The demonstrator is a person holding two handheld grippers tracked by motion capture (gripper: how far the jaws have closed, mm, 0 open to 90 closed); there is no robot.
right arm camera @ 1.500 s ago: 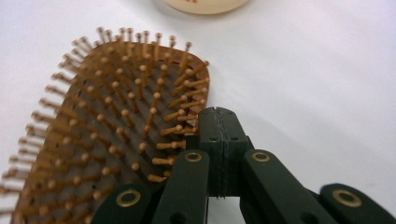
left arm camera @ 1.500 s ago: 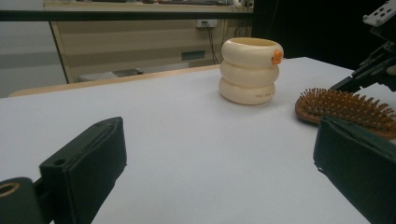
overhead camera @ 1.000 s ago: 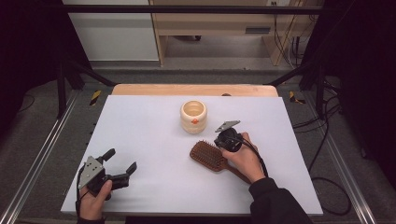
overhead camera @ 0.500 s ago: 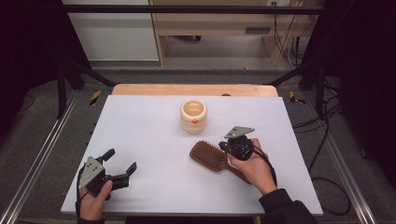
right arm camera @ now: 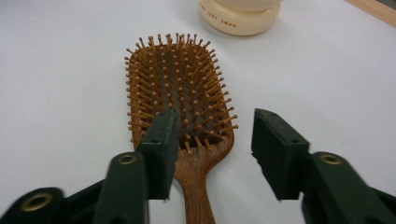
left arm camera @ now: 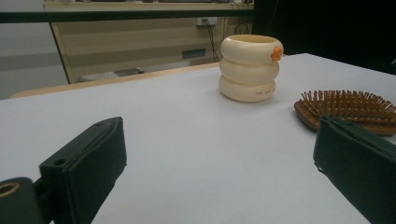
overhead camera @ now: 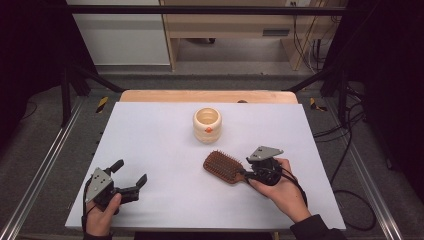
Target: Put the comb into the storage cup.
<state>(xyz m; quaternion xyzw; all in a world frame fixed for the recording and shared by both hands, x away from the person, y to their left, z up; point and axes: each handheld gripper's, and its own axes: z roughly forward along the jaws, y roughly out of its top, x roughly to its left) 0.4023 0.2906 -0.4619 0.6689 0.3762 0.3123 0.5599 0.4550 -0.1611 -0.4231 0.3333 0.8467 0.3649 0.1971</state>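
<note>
With the wooden hairbrush (right arm camera: 180, 98) lying bristles-up on the white table (overhead camera: 150, 135), your right gripper (right arm camera: 212, 135) has just been opening, and its jaws now stand apart around the neck where the handle meets the paddle, with neither pad pressing on the wood. The left-hand jaw in the right gripper view sits right beside the handle, maybe brushing it; the other jaw is well clear. So the brush rests free on the table, just in front of your right hand (overhead camera: 280, 187) in the high view, its head pointing up toward the cream ringed cup (overhead camera: 207, 124), which stands near but apart from it.

If the next move is a fresh grip, centre the handle between the jaws first, because right now it rides close to one side and would swing as you close. Come in low and level, take the bare wood below the bristles, not the pins themselves, and close steadily. If you're letting go instead, back straight out along the handle so the near jaw doesn't drag it.

Your left gripper (overhead camera: 131, 177) hovers over the near left of the table, jaws wide apart, nothing between them; from its view the cup and brush lie well ahead.
</note>
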